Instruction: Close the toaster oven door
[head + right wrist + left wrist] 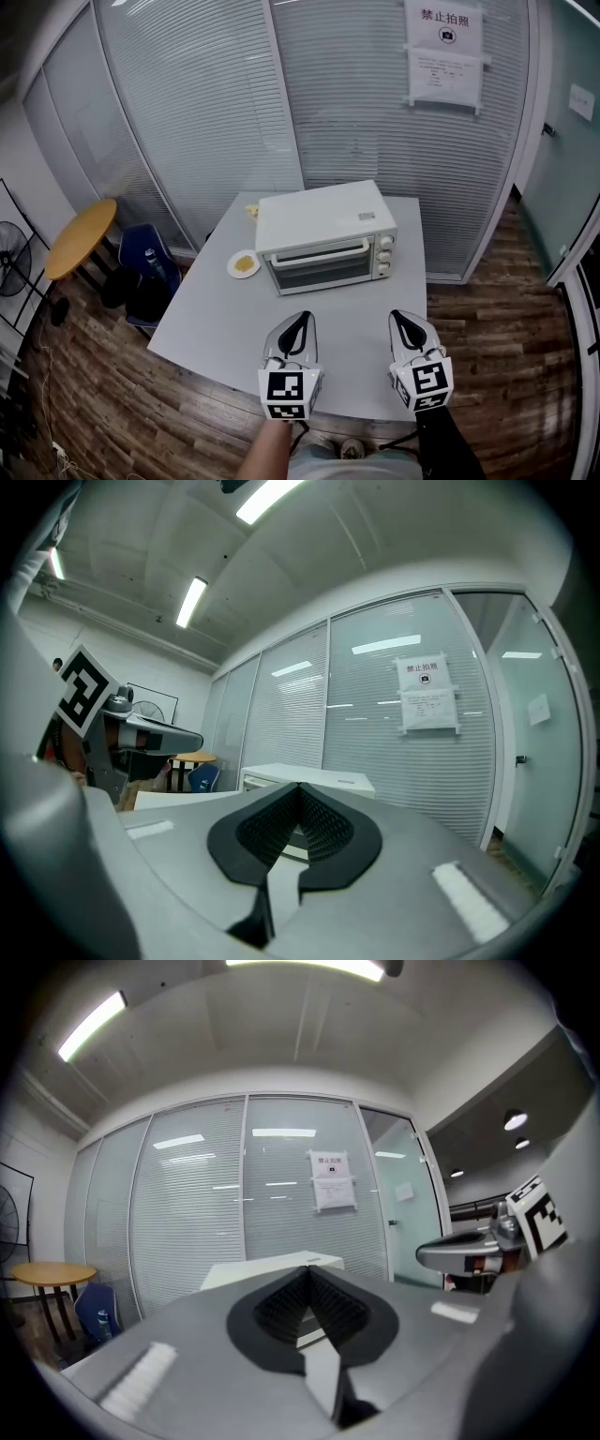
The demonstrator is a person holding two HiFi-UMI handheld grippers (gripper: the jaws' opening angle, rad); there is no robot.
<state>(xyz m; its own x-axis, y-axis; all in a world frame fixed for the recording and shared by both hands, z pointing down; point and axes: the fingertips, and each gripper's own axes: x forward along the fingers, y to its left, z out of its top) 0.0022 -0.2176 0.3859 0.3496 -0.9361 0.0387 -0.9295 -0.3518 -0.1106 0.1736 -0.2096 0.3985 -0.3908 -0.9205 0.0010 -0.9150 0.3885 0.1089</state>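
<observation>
Nearest the viewer, two hand-held grey grippers with marker cubes point level over the table, side by side and apart. The left gripper has its black ribbed jaws clenched together on nothing; the right gripper is the same, clenched and empty. Beneath them lies a pale grey square table. Further along it stands the cream box-shaped toaster oven, its glass door upright against its front. A small white plate of yellow food sits just left of it. Behind is a glass wall with white blinds.
</observation>
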